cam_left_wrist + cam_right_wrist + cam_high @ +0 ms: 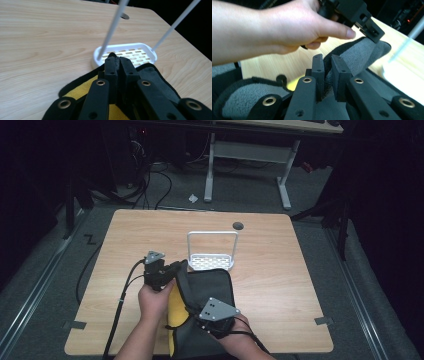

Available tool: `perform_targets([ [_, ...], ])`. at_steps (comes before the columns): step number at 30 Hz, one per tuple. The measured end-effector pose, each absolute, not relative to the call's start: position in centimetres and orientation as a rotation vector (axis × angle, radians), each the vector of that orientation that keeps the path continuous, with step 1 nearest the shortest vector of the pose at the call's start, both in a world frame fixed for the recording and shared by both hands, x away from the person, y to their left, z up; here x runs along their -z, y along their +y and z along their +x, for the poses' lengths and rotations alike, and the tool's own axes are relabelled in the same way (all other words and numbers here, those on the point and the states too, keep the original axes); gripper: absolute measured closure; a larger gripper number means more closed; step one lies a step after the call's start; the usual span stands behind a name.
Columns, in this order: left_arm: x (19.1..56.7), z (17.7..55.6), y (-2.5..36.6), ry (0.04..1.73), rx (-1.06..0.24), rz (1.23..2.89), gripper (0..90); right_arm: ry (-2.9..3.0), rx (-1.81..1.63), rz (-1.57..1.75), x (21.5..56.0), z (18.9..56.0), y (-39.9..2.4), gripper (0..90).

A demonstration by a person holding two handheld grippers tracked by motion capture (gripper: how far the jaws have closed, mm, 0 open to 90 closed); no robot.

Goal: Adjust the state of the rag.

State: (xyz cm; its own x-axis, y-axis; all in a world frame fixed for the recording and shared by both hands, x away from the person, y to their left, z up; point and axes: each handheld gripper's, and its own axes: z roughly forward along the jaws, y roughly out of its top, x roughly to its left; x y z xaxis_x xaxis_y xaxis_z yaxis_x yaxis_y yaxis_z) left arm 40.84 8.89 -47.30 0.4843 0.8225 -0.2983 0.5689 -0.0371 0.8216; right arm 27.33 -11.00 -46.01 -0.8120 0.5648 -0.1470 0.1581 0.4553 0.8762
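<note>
Pale wooden table (pixel 280 270), dark grey carpet (pixel 320 200)

Light wooden table (pixel 280 285), white slotted rack (pixel 212 261) with hoop handle, grey-and-yellow cloth (pixel 205 287) beside it

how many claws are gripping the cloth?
2. Left claw pinches the cloth's far edge beside the white rack; right claw clamps a grey fold nearer the person.

Grey-and-yellow fleece cloth (pixel 210 292) lies on the wooden table (pixel 280 270) between both grippers; white slotted plastic rack (pixel 211 261) stands just beyond the left gripper (pixel 175 269).
</note>
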Motion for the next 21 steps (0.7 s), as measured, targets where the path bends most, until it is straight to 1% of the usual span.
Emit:
perform_targets([
  [3, 47.6, 41.0, 7.4, 1.192, -0.316, 1.742, 85.0, 2.289, -1.292, 0.641, 46.8, 27.1, -12.7, 82.1],
  [4, 47.6, 41.0, 7.4, 1.192, -0.316, 1.742, 85.0, 2.289, -1.292, 0.641, 46.8, 27.1, -12.7, 82.1],
  [5, 47.9, 41.3, 6.5, 1.194, -0.306, 1.746, 85.0, 2.289, -1.278, 0.673, 47.4, 27.2, -13.8, 82.1],
  [10, 47.9, 41.5, 4.3, 1.161, -0.298, 1.768, 85.0, 2.287, -1.246, 0.742, 48.2, 27.2, -16.2, 82.1],
  [21, 48.7, 41.7, 0.8, 1.130, -0.282, 1.845, 83.4, 2.305, -1.165, 0.798, 49.5, 26.5, -19.0, 80.6],
])
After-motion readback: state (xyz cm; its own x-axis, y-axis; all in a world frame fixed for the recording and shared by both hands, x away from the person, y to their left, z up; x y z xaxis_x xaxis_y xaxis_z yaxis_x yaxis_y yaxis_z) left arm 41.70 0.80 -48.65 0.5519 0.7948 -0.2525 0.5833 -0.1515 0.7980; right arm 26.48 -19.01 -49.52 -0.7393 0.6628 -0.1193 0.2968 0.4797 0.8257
